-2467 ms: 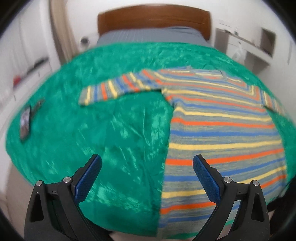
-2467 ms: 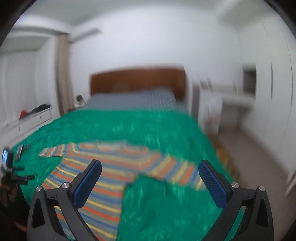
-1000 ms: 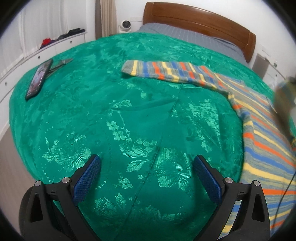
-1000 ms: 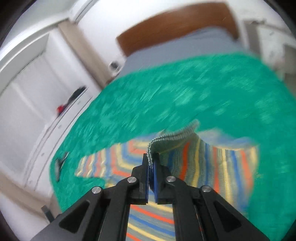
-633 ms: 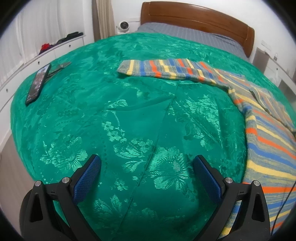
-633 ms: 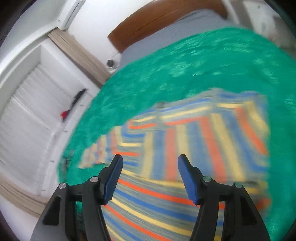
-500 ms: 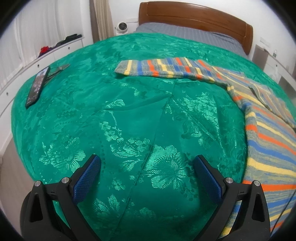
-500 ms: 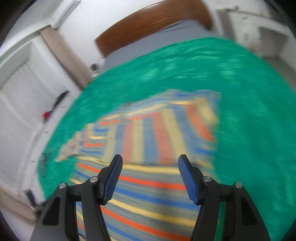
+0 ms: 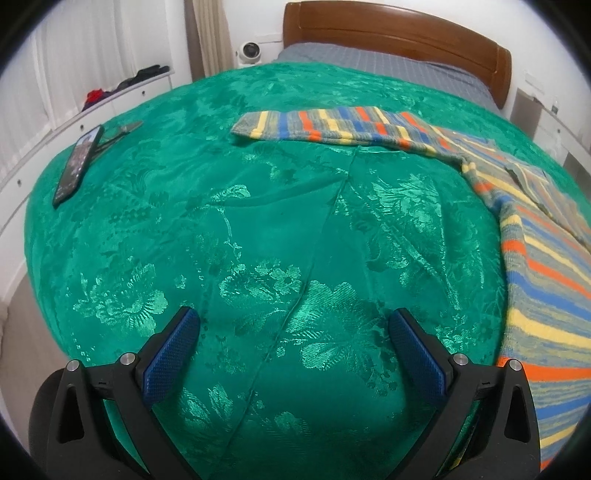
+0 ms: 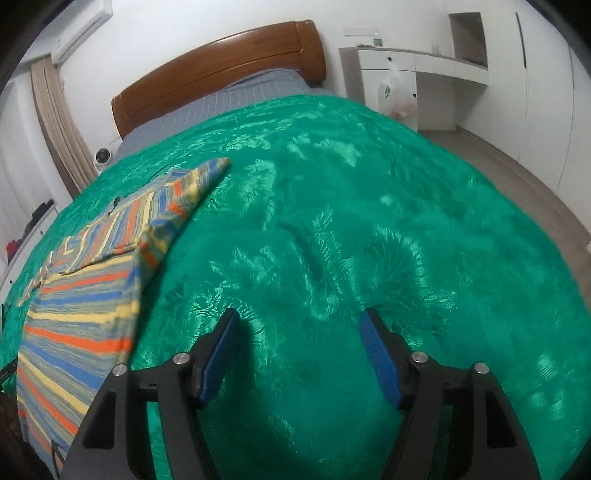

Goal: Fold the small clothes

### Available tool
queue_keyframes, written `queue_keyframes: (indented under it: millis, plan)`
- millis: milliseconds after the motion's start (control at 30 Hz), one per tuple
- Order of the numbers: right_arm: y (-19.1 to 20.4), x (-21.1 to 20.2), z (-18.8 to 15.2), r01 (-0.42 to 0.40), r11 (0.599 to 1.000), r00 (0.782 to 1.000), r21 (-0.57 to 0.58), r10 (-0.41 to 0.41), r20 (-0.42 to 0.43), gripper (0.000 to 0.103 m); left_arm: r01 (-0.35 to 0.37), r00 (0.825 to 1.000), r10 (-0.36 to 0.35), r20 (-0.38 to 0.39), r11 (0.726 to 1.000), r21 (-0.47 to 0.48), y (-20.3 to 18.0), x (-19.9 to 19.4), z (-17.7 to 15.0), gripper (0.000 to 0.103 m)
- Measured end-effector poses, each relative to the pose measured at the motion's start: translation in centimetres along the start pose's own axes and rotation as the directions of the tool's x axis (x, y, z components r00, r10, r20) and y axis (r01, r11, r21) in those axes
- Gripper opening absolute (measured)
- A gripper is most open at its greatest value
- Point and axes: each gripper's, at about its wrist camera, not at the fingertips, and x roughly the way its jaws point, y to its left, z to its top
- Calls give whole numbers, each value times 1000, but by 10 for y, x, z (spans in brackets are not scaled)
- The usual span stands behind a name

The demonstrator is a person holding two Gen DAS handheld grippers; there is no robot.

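Note:
A striped sweater in orange, blue, yellow and grey lies flat on the green bedspread. In the left wrist view its body [image 9: 546, 288] fills the right side and its left sleeve [image 9: 325, 127] stretches out to the left. In the right wrist view the sweater [image 10: 85, 288] lies at the left, with its right sleeve [image 10: 147, 218] folded over onto the body. My left gripper [image 9: 295, 328] is open and empty above bare bedspread, left of the sweater. My right gripper [image 10: 299, 325] is open and empty above bare bedspread, right of the sweater.
The green bedspread [image 9: 221, 221] covers the bed up to a wooden headboard [image 9: 399, 26]. A phone [image 9: 75, 164] lies near the bed's left edge. White drawers [image 9: 122, 92] stand at the left, a white desk with a bag [image 10: 399, 92] at the right.
My right gripper carried the right sleeve over the sweater's body, let it go and opened, then swung right over bare bedspread. My left gripper has barely moved in the last second.

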Motion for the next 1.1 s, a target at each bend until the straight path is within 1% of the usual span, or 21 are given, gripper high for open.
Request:
queue_keyframes:
  millis: [33, 133, 233, 367, 533, 1100]
  plan:
    - [1, 2, -2, -3, 1000, 1000, -1, 3, 16, 73, 4, 1000, -4, -2, 1000, -4, 1, 1, 0, 103]
    - [9, 11, -4, -12, 1000, 1000, -26, 13, 16, 83, 10, 1000, -10, -5, 1000, -14, 2, 3, -1, 103]
    - [16, 17, -5, 16, 998, 1000, -61, -15, 22, 86, 11, 1000, -11, -5, 1000, -14, 1, 3, -2, 103]
    - [18, 16, -9, 32, 997, 999, -77, -30, 30, 86, 19, 1000, -19, -11, 1000, -14, 1, 4, -1, 103]
    - [20, 16, -10, 45, 995, 999, -86, -42, 33, 86, 12, 1000, -12, -9, 1000, -9, 1, 4, -1, 103]
    - [20, 15, -12, 52, 994, 998, -96, -49, 36, 87, -10, 1000, 10, -9, 1000, -6, -3, 3, -3, 103]
